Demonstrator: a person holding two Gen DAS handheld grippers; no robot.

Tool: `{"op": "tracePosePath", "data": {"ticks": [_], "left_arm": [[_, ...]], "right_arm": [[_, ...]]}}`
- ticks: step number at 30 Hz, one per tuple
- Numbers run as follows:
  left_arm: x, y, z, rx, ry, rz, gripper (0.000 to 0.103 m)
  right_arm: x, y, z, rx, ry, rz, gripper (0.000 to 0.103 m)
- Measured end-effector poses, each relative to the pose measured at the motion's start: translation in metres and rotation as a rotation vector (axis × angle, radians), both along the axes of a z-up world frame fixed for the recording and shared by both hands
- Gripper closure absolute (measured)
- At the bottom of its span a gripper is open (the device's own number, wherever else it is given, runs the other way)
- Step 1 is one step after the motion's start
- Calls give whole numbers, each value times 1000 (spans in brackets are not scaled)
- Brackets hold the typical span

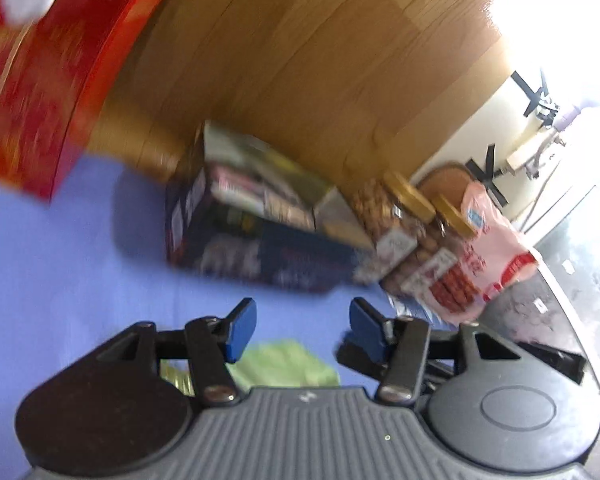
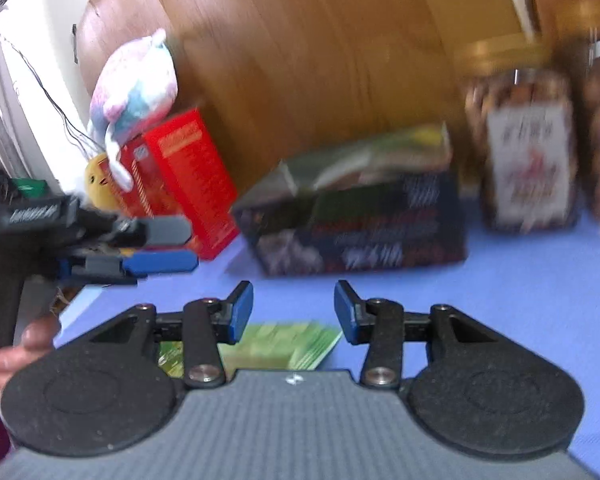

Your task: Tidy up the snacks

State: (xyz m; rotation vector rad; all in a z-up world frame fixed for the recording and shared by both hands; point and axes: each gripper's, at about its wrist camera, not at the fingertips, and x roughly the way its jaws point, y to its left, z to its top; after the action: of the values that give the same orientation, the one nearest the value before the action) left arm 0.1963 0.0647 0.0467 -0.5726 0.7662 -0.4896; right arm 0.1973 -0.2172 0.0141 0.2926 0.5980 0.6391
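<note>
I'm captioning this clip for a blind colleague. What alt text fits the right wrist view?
The open right gripper hovers over a green packet on a blue mat. Behind it are a dark snack box, a red box and nut jars; the left gripper is at left.

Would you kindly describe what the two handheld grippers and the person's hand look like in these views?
Both the left gripper and the right gripper look alike: blue pads on the fingertips, black linkage bars with silver pivot screws, two round black discs, and a ribbed grey body with a small white logo. The right wrist view shows the left gripper from the side on a black handle, held by a bare hand; no sleeve shows.
</note>
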Motion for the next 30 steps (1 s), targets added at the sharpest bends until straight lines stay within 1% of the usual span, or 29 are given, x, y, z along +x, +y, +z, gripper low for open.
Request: {"op": "tracePosePath", "data": {"ticks": [3,6,7,8,9,10,11,13,14,17,20,22,26,30], "left_arm": [[-3,-8,-16,16,46,6,46],[2,-15,-33,-15,106,-1,46],[2,-18,-37,-16,113,-4,46],[0,-22,-40,-1,108,-3,47],[-1,-27,-41,13,101,-11,53],[-3,-31,-41,19,97,-18,55],[-5,-36,-40,21,99,-28,56],[-11,-44,-36,18,86,-48,56],[-15,-46,-33,11,75,-60,56],[-30,-55,-25,-8,47,-90,56],[-48,-64,-17,-18,20,-131,56],[-61,-71,-13,-17,8,-160,56],[-91,-85,-9,10,-22,-218,55],[-112,-93,-19,31,-3,-261,55]], "right_arm": [[-3,10,-7,-31,29,14,55],[-7,11,-16,-6,79,25,56],[-9,10,-14,-4,77,29,56],[-15,10,-14,-6,65,31,56],[-20,10,-14,-11,52,29,56],[-25,9,-13,-20,38,22,56],[-30,9,-12,-35,22,8,59],[-40,6,-9,-75,-13,-35,67],[-45,3,-8,-78,-20,-54,68],[-67,-13,-5,-41,-29,-87,69],[-99,-20,0,-43,-82,-104,68],[-119,-26,2,-41,-98,-108,66],[-140,-31,3,-71,-102,-94,66],[-155,-36,-5,-101,-58,-71,64]]}}
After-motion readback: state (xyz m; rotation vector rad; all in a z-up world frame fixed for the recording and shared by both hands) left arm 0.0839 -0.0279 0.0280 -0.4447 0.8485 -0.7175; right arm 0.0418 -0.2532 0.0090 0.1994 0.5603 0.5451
